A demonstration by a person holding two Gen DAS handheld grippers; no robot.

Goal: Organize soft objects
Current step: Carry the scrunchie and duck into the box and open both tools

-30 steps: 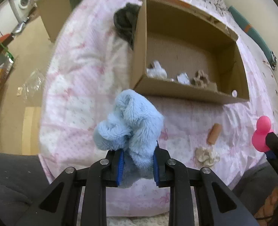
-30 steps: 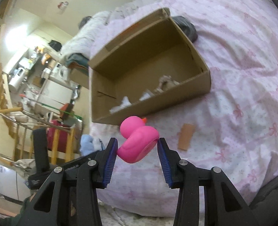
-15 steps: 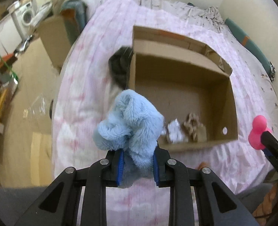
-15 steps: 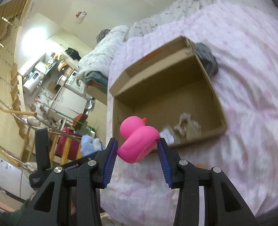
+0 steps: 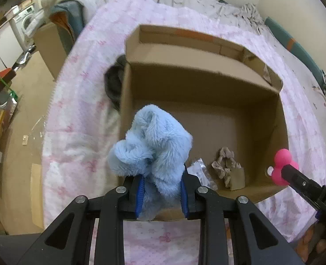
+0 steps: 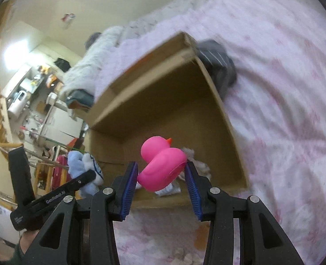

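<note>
My left gripper [image 5: 162, 193] is shut on a fluffy light-blue plush toy [image 5: 150, 145] and holds it above the near left corner of an open cardboard box [image 5: 207, 66] on the pink bed. My right gripper [image 6: 162, 177] is shut on a pink rubber duck [image 6: 162, 164] and holds it over the box's near wall [image 6: 163, 199]. The duck also shows at the right of the left wrist view [image 5: 281, 169], and the plush at the left of the right wrist view [image 6: 83, 169]. Inside the box lie a brown scrunchie [image 5: 226, 165] and a clear plastic packet [image 5: 199, 173].
A dark grey cloth [image 5: 114, 84] lies on the bedspread against the box's left side. The bed's left edge drops to a wooden floor with a second cardboard box [image 5: 50, 44] and clutter. A wall and a teal roll [image 5: 295, 48] border the bed's right side.
Both grippers have moved forward towards the box, which now looks larger and closer. The plush and the duck now hang over the box's near edge instead of over the bedspread.
</note>
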